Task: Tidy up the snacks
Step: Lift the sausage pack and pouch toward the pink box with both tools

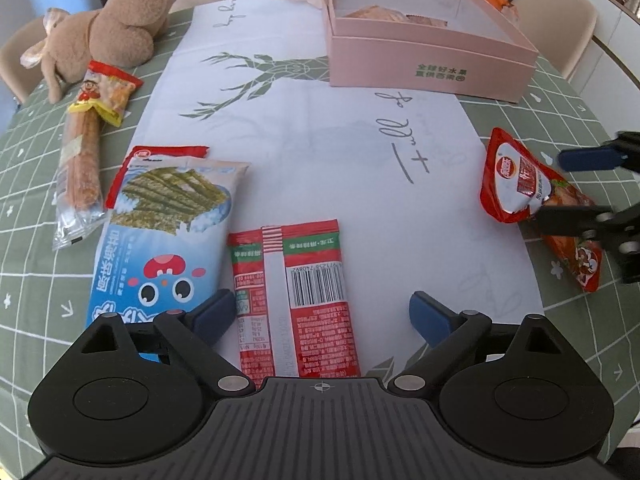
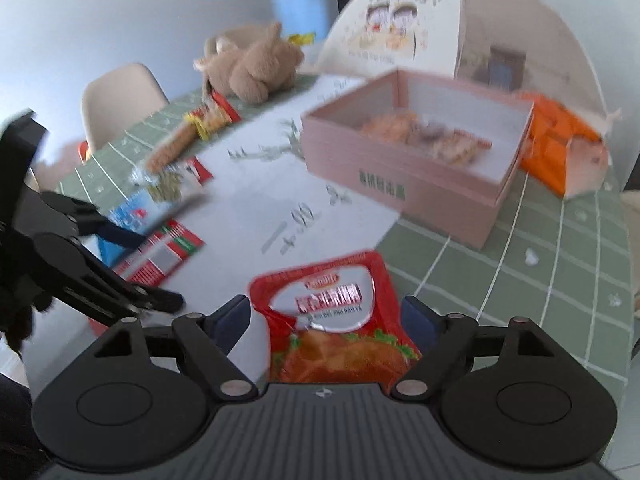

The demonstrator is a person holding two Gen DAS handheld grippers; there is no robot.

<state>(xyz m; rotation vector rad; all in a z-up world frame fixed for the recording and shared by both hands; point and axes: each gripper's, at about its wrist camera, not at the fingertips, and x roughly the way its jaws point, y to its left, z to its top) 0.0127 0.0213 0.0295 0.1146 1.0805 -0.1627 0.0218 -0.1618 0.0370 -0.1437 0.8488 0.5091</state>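
Snacks lie on the bench's white runner: a glossy red pouch (image 2: 340,320) between the right gripper's (image 2: 326,316) spread jaws near the right edge, and a flat red-green sachet (image 1: 298,300) between the left gripper's (image 1: 322,314) wide-apart jaws. Beyond them, a rectangular pink cardboard box (image 1: 424,36) sits toward the far edge, holding crinkly packets.
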